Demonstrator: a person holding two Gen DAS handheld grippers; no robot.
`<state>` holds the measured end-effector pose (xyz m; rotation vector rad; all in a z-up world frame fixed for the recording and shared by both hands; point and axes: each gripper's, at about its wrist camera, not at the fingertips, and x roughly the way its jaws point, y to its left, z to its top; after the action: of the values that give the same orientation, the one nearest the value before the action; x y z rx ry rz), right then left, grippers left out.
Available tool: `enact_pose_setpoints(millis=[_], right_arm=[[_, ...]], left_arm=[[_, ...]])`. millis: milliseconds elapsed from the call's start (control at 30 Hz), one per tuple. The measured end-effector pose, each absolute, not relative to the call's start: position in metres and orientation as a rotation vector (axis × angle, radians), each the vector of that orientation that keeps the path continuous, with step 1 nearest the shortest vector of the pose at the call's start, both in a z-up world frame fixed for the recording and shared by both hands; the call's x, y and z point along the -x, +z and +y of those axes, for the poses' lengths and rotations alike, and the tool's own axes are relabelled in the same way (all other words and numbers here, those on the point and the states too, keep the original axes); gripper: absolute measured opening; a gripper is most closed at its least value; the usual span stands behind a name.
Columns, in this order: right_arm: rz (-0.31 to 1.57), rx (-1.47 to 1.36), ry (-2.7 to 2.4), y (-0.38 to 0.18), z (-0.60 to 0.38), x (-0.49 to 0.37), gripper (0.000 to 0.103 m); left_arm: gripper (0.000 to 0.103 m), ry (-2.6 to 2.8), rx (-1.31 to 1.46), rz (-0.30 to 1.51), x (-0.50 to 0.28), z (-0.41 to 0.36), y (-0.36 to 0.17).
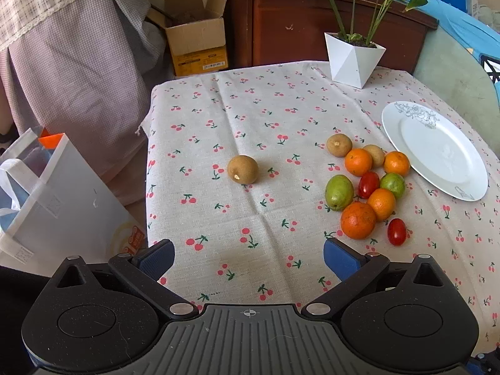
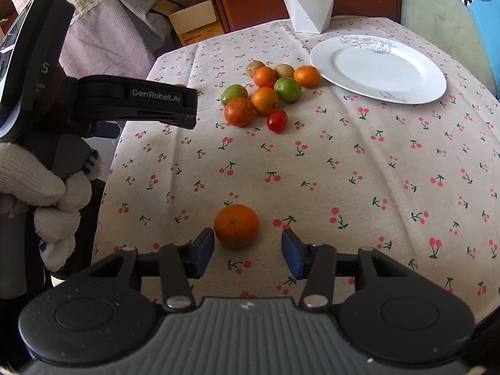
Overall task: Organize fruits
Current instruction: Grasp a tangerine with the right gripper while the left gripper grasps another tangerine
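Observation:
A pile of fruit (image 1: 368, 187) lies on the cherry-print cloth: oranges, green fruits, brown fruits and red cherry tomatoes. It also shows in the right wrist view (image 2: 265, 93). A white plate (image 1: 437, 156) lies empty to its right, also seen from the right wrist (image 2: 378, 68). A lone brown fruit (image 1: 242, 169) sits ahead of my open, empty left gripper (image 1: 248, 257). A lone orange (image 2: 236, 225) sits just ahead of my open right gripper (image 2: 247, 251), closer to its left pad, not gripped.
A white geometric plant pot (image 1: 353, 59) stands at the table's far edge. A white bag (image 1: 47, 206) and a cardboard box (image 1: 197, 40) are on the floor to the left. The left gripper's body (image 2: 131, 100) and gloved hand (image 2: 47, 193) show at the right wrist view's left.

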<state>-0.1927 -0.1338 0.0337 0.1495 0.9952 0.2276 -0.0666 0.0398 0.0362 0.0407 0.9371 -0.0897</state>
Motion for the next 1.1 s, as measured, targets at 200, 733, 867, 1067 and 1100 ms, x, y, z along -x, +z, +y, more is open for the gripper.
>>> enact_pose_setpoints(millis=[200,733,867,1067,1100], right_arm=[[0.956,-0.129,0.229,0.032,-0.127,0.190,0.033],[0.884,-0.289,0.016,0.033,-0.165,0.173,0.032],[0.887,-0.316,-0.001,0.032,-0.169,0.172,0.032],[0.895,-0.346,-0.017,0.030,-0.174,0.172,0.032],[0.897,-0.353,-0.018,0.030,-0.175,0.172,0.032]], left_arm=[[0.099,-0.125,-0.045,0.926,0.067,0.032,0.033],[0.078,-0.257,-0.051,0.850,0.064,0.001,0.025],[0.072,-0.288,-0.045,0.835,0.062,-0.005,0.022],[0.055,-0.319,-0.056,0.833,0.058,-0.013,0.014],[0.053,-0.318,-0.067,0.822,0.058,-0.015,0.013]])
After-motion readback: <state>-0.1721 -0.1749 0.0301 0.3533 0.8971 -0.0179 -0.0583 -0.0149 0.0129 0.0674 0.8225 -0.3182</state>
